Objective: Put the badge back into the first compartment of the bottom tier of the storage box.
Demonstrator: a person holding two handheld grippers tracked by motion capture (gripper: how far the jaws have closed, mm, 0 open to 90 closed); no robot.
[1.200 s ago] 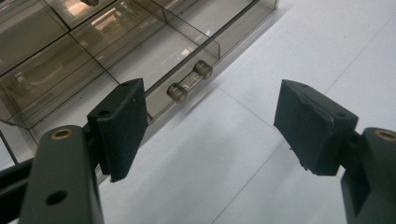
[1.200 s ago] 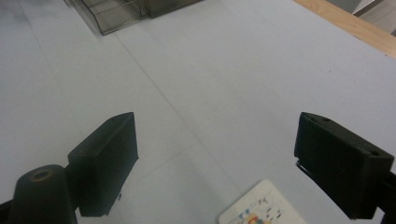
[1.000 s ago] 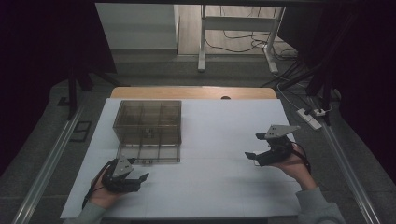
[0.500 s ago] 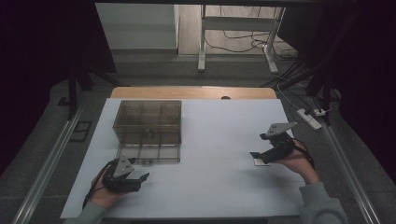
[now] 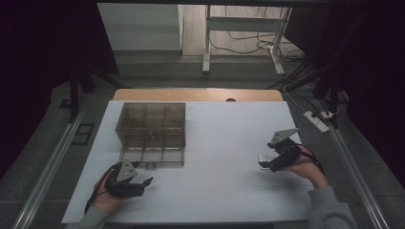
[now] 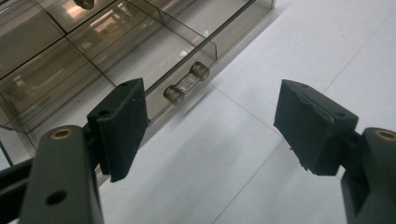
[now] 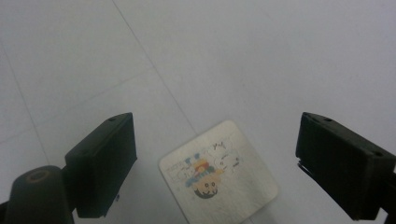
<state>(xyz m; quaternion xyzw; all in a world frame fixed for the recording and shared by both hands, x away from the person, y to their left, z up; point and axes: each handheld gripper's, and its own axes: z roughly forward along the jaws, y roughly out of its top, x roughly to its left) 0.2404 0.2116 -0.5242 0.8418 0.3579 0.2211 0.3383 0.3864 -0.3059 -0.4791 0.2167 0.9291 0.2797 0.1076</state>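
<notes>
A smoky clear compartment box (image 5: 151, 123) stands on the white table's (image 5: 219, 129) left half, its lid (image 5: 153, 156) folded open toward me. In the left gripper view I see its compartments (image 6: 88, 42) and a small clear barrel latch (image 6: 187, 83) on the front edge. My left gripper (image 5: 142, 173) (image 6: 215, 126) rests open just in front of the lid, empty. A small square card with a cartoon picture (image 7: 218, 173) (image 5: 263, 161) lies flat at the right. My right gripper (image 5: 265, 163) (image 7: 223, 158) hovers open over it, one jaw on each side, not touching.
The table's wooden far edge (image 5: 196, 94) lies beyond the white sheet. Behind it on the floor are a metal stand (image 5: 206, 38), cables and a power strip (image 5: 319, 119). Bare white surface (image 5: 219, 143) lies between the two grippers.
My right gripper has shifted slightly right and down over the card, whose pale edge now shows at its jaws. The left gripper has barely moved.
</notes>
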